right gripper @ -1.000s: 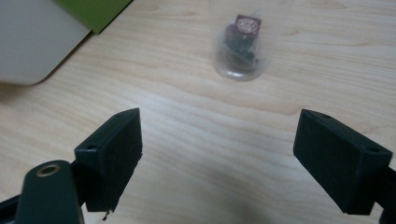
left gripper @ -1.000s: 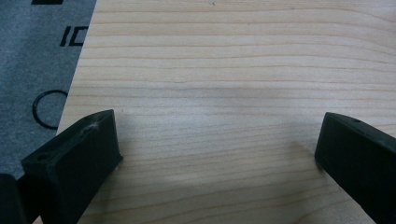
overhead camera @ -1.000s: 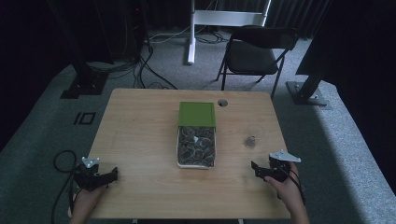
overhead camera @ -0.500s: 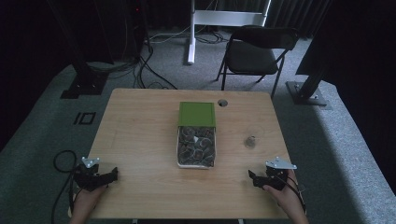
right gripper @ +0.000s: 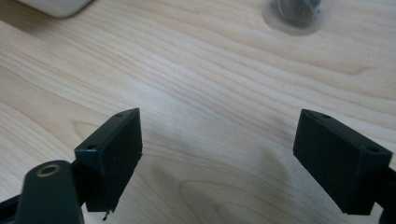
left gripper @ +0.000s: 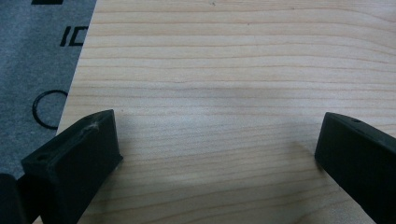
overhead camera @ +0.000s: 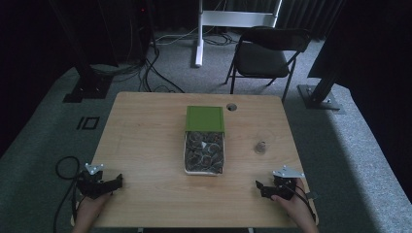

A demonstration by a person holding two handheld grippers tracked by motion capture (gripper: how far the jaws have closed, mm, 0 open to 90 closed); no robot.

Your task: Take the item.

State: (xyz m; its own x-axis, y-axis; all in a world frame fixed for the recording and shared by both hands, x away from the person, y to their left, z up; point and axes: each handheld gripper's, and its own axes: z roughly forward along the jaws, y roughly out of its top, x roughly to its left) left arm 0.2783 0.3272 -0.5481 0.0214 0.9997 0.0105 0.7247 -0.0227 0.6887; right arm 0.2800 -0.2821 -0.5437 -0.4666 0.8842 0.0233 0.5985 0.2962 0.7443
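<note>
Resting at the near table edge, my left gripper [overhead camera: 118,181] and right gripper [overhead camera: 259,186] both have jaws spread wide, holding nothing. I judge this the approach step; next I must reach forward. Mid-table lies the white rectangular tray of small dark pieces [overhead camera: 204,153], long axis pointing away from me, its green lid [overhead camera: 205,118] at the far end.

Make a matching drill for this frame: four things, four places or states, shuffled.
Things:
1. green lid
2. tray
3. small round piece
4. left gripper

Places or states:
A. alone on the table, right of the tray
B. near left corner of the table, jaws open
C. table middle, filled with dark pieces
D. at the tray's far end

Pairs: 1-D, 2-C, 3-A, 4-B
</note>
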